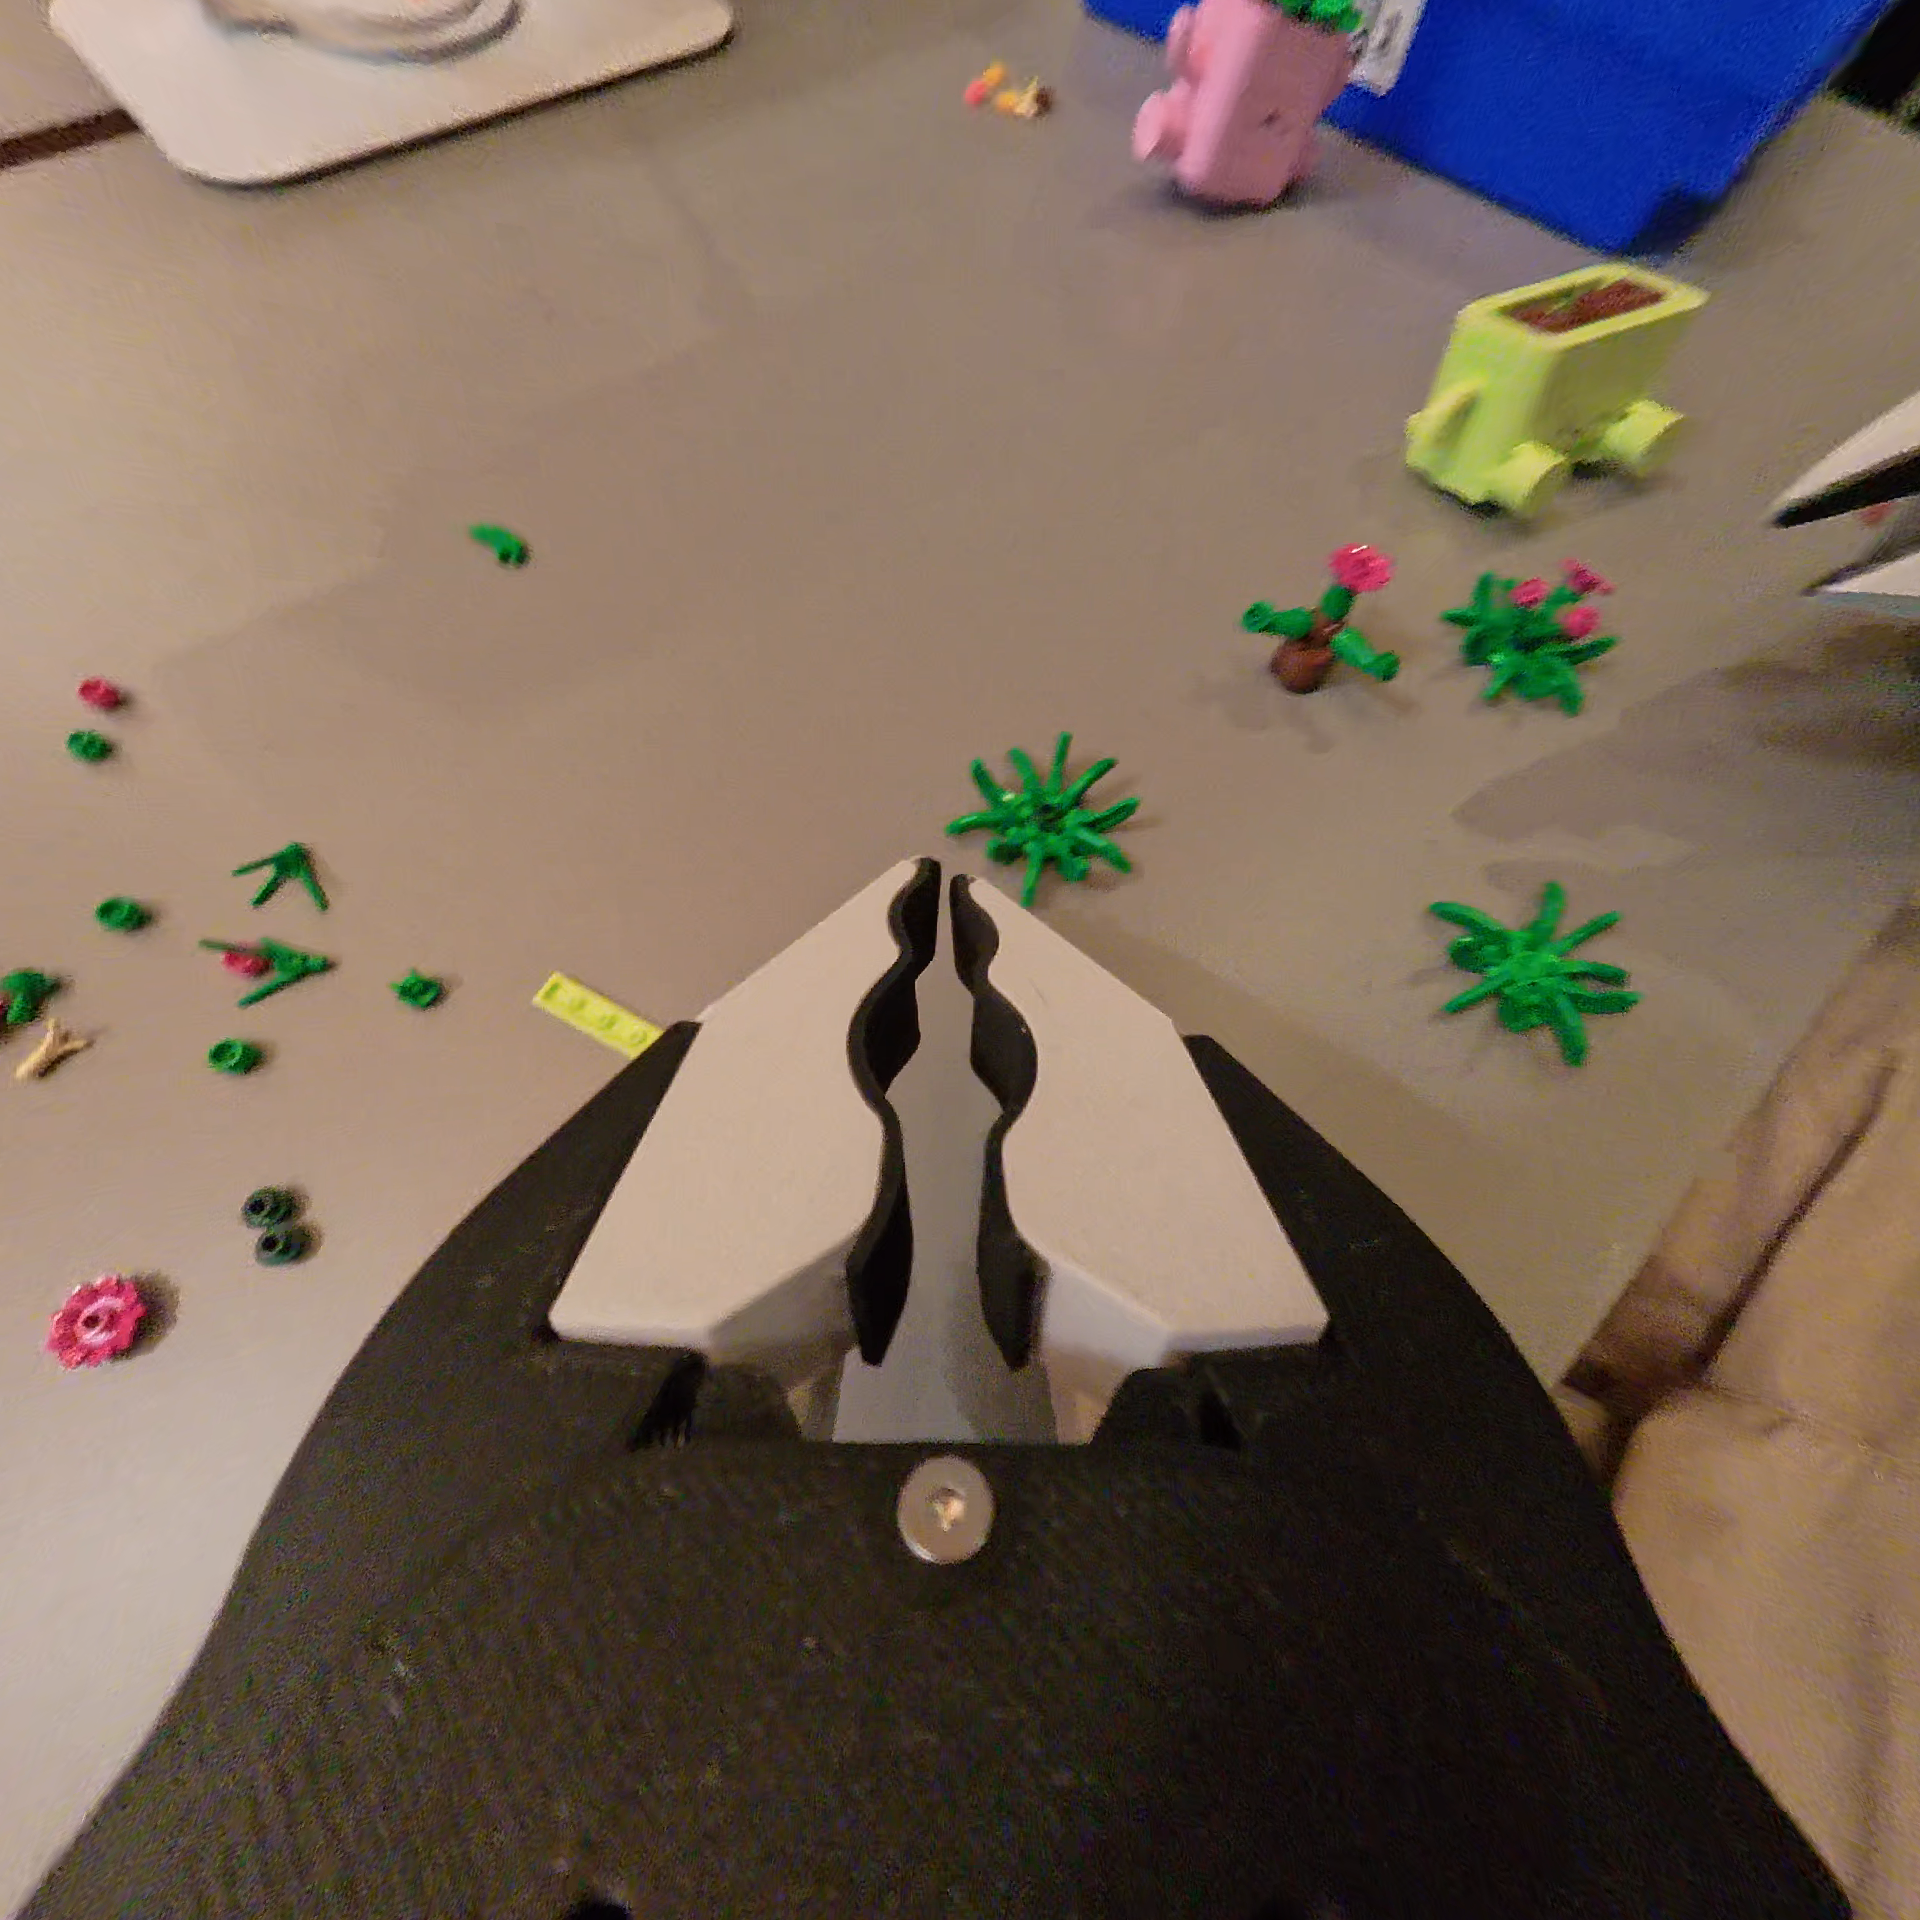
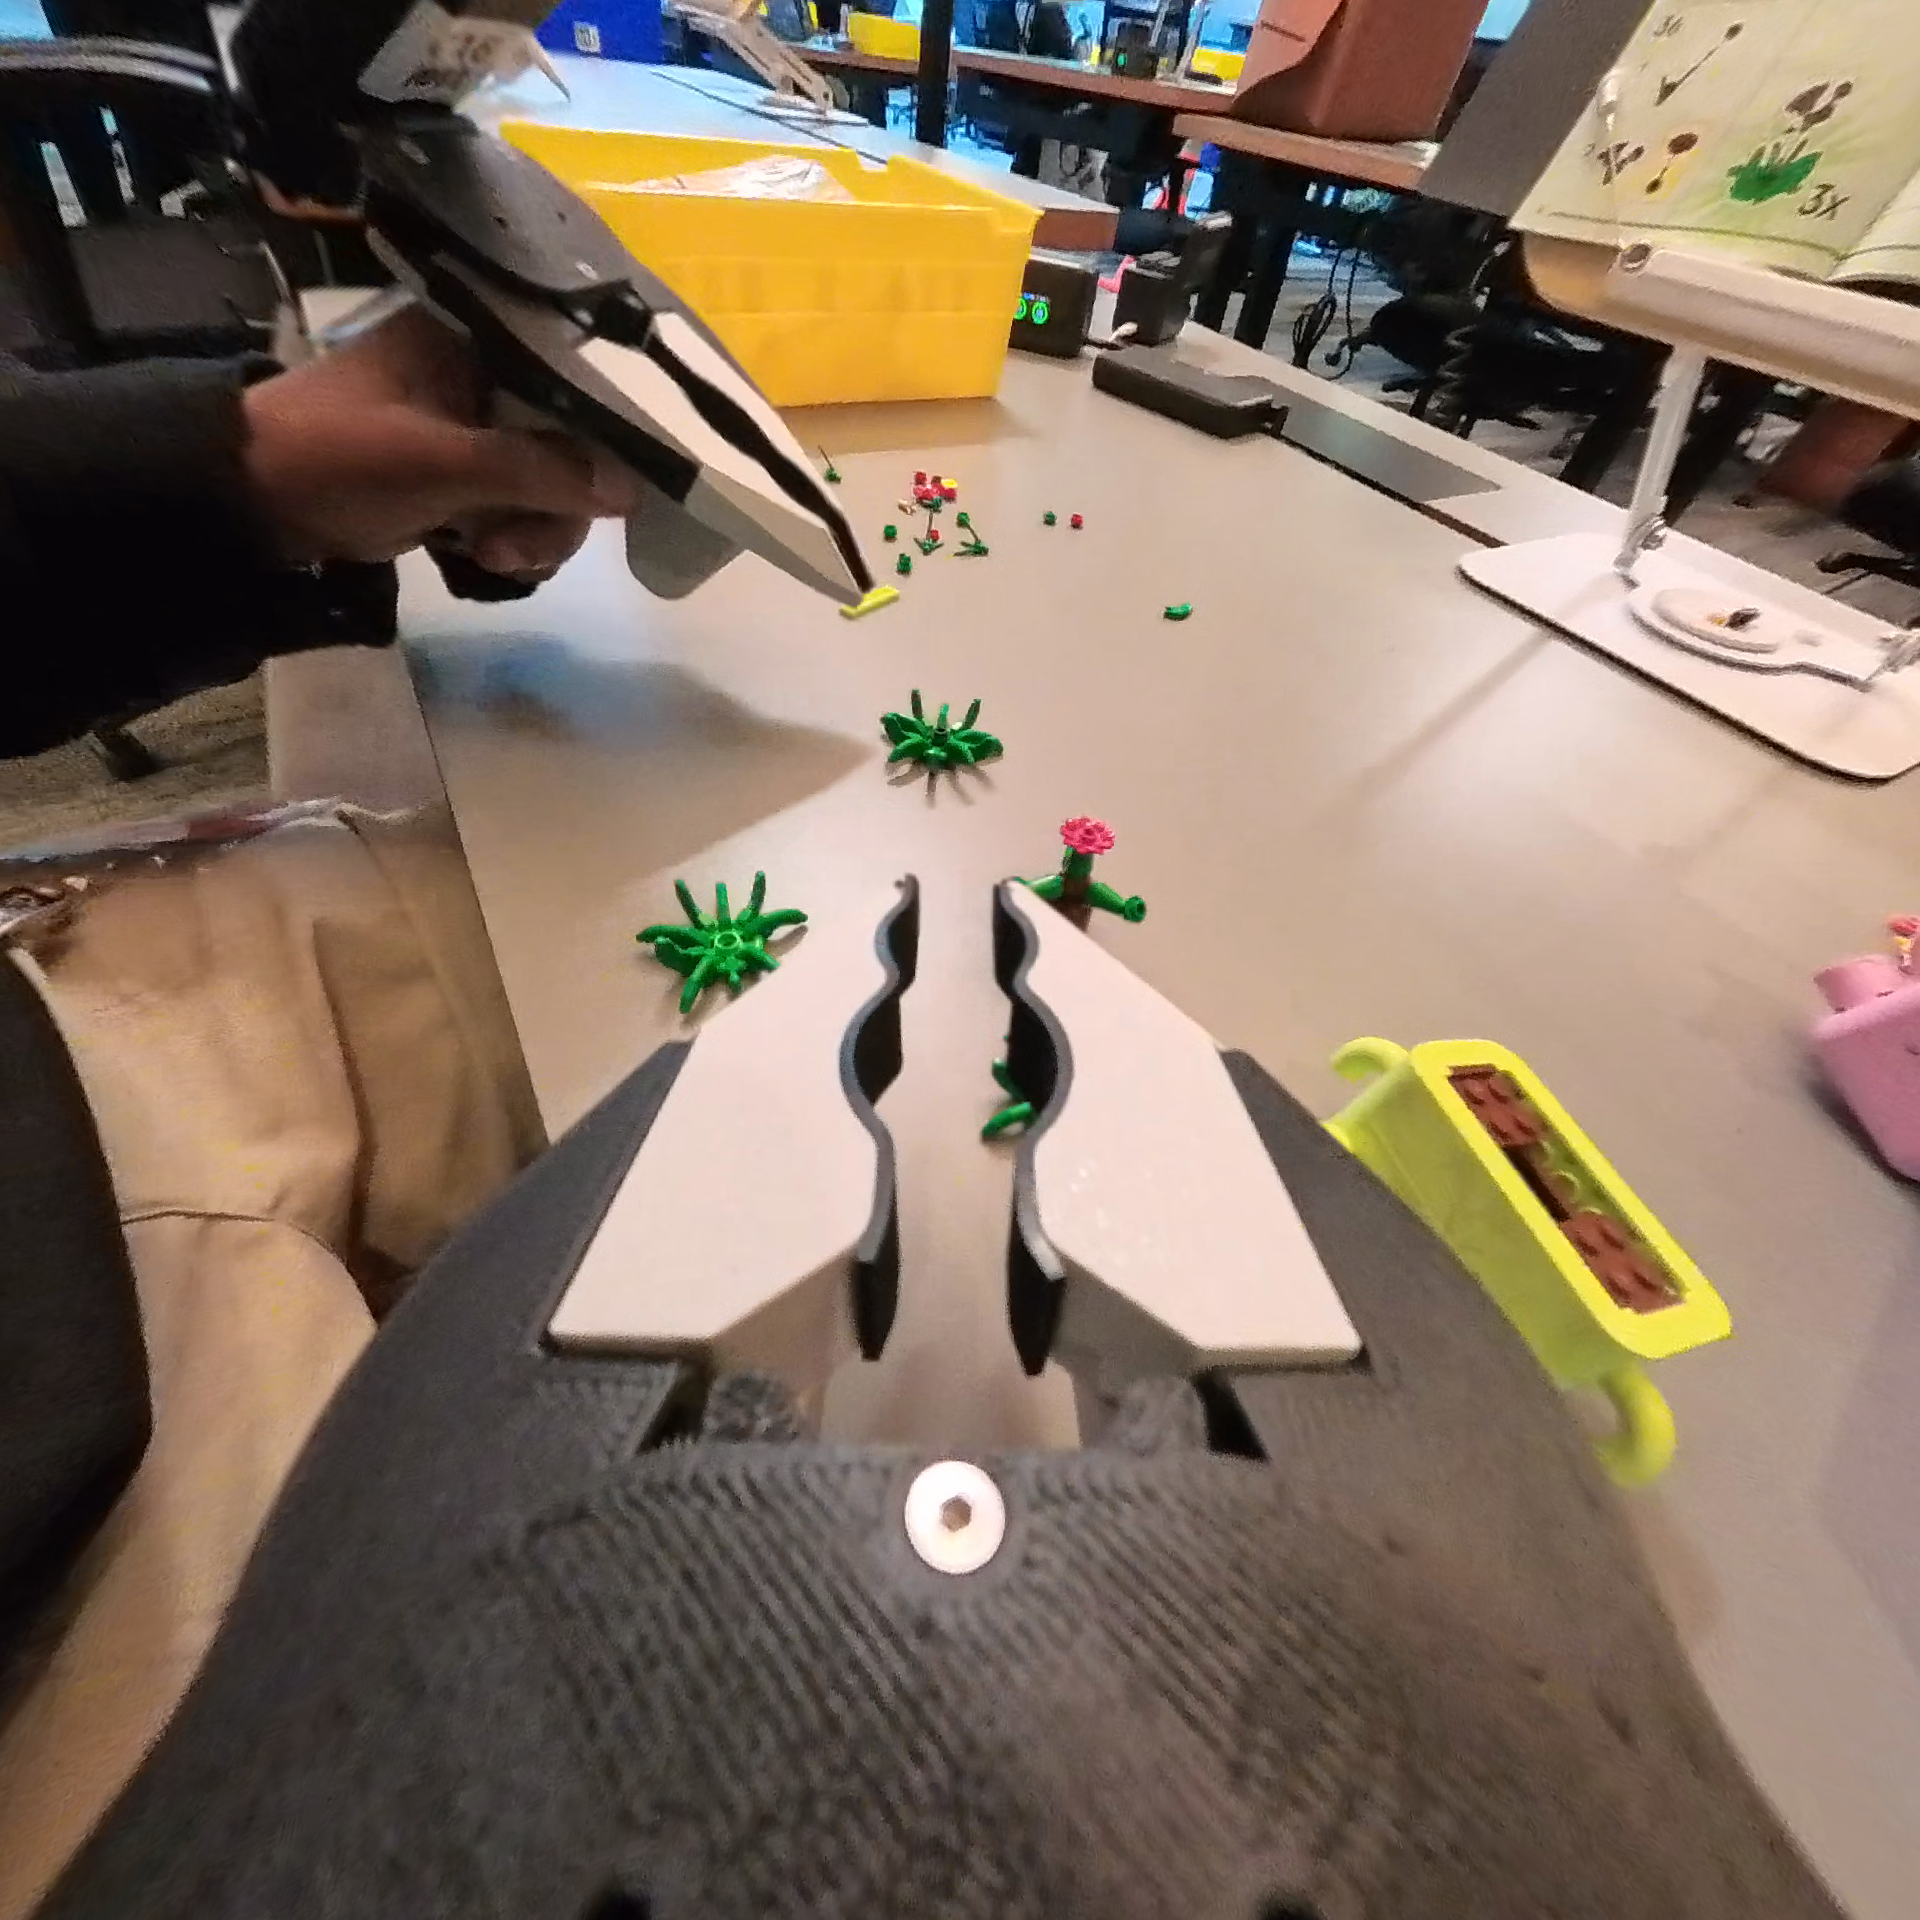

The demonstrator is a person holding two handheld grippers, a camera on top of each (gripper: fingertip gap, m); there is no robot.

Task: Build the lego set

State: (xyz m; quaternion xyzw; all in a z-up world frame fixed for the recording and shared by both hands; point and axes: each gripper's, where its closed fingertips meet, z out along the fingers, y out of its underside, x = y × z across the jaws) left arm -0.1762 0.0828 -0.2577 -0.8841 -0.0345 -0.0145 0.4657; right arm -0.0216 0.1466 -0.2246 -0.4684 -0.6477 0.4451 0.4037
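Observation:
My left gripper (image 1: 940,873) is shut and empty, low over the grey table. A lime plate (image 1: 597,1013) lies by its left finger; in the right wrist view the plate (image 2: 871,601) sits at the left gripper's (image 2: 860,587) tips. My right gripper (image 2: 956,888) is narrowly open and empty, above a flowered green plant (image 1: 1532,634) that its fingers mostly hide. A cactus with a pink flower (image 2: 1086,873) stands just past its right finger. Two green leafy plants (image 2: 940,738) (image 2: 722,940) lie ahead. A lime pot (image 2: 1538,1205) is to its right.
A pink pot (image 1: 1236,114) and a blue bin (image 1: 1610,104) are at the far side. Several small green and pink pieces (image 1: 249,961) lie scattered on the left. A yellow bin (image 2: 831,270) and a booklet stand (image 2: 1714,644) are on the table. The table edge is near a person's lap (image 2: 260,1091). The left gripper's tips are roughly 20 cm from the right gripper's. The left gripper is farther from the flowered green plant (image 1: 1532,634), some 20 cm, than the right, some 6 cm. The lime plate (image 1: 597,1013) is about 8 cm from my left fingertips and 25 cm from my right.

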